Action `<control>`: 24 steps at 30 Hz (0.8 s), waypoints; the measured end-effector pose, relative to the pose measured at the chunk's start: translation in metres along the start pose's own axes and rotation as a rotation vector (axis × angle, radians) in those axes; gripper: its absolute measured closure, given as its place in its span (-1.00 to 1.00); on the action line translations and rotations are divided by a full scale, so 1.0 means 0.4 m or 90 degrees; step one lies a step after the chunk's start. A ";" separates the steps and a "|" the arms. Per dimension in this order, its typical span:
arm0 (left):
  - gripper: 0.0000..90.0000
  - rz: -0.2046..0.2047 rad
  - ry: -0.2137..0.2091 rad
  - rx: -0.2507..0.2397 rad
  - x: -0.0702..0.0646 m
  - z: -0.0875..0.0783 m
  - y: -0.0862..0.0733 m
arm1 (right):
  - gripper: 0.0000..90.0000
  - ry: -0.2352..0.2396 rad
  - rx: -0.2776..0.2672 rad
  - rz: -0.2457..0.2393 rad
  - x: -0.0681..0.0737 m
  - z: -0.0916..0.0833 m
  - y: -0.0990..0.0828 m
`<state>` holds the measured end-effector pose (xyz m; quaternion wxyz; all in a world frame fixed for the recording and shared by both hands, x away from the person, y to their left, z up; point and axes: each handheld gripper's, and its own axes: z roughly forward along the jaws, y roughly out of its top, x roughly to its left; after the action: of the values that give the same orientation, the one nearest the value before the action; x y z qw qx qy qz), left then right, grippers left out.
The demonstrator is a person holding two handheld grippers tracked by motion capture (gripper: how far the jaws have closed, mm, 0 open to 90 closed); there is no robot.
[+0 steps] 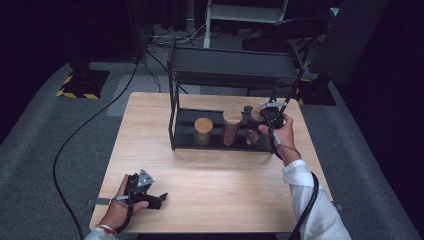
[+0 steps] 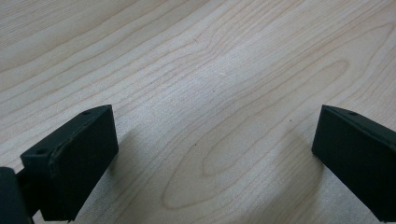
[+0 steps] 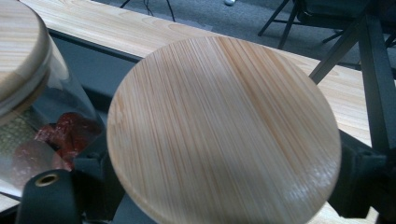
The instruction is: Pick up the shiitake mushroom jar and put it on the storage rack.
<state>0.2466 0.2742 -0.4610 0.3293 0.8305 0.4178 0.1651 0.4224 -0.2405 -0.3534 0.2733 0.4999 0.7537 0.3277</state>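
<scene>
Three glass jars with wooden lids stand in a row on the lower shelf of a black rack (image 1: 187, 131). My right gripper (image 1: 270, 116) is at the rightmost jar (image 1: 252, 136), which holds dark contents. In the right gripper view its round wooden lid (image 3: 224, 130) sits between the two black jaws of that gripper (image 3: 205, 196), which flank it without a visible squeeze. The middle jar (image 1: 231, 127) appears beside it (image 3: 28, 116) with red pieces inside. My left gripper (image 1: 162, 197) rests on the table near the front left, jaws wide apart (image 2: 215, 158) over bare wood.
The rack's top shelf (image 1: 235, 65) overhangs the jars, and its upright post (image 3: 378, 79) stands close to my right gripper. The leftmost jar (image 1: 203, 130) is shorter. The wooden table (image 1: 210, 175) has open room in front of the rack. Cables lie on the grey floor.
</scene>
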 end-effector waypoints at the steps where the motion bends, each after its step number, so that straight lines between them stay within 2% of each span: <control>1: -1.00 0.000 0.000 0.000 0.000 0.000 0.000 | -0.68 0.000 0.000 0.000 0.000 0.000 0.000; 7: -1.00 0.000 0.000 0.000 0.000 0.000 0.000 | -0.82 -0.014 0.003 0.007 0.008 0.006 -0.007; 10: -1.00 0.000 0.000 0.000 0.000 0.000 0.000 | -0.87 -0.009 0.000 0.008 0.005 0.007 -0.014; 18: -1.00 0.000 0.000 0.000 0.000 0.000 0.000 | -0.91 -0.017 -0.009 0.003 0.009 0.006 -0.031; 21: -1.00 0.000 0.000 0.000 0.000 0.000 0.000 | -0.91 -0.037 -0.025 -0.025 0.027 0.001 -0.043; 24: -1.00 0.000 0.000 0.000 0.000 0.000 0.000 | -0.91 -0.039 -0.037 -0.029 0.032 -0.005 -0.052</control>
<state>0.2465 0.2742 -0.4610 0.3295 0.8303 0.4181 0.1652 0.4046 -0.2350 -0.3692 0.3184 0.4842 0.7462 0.3276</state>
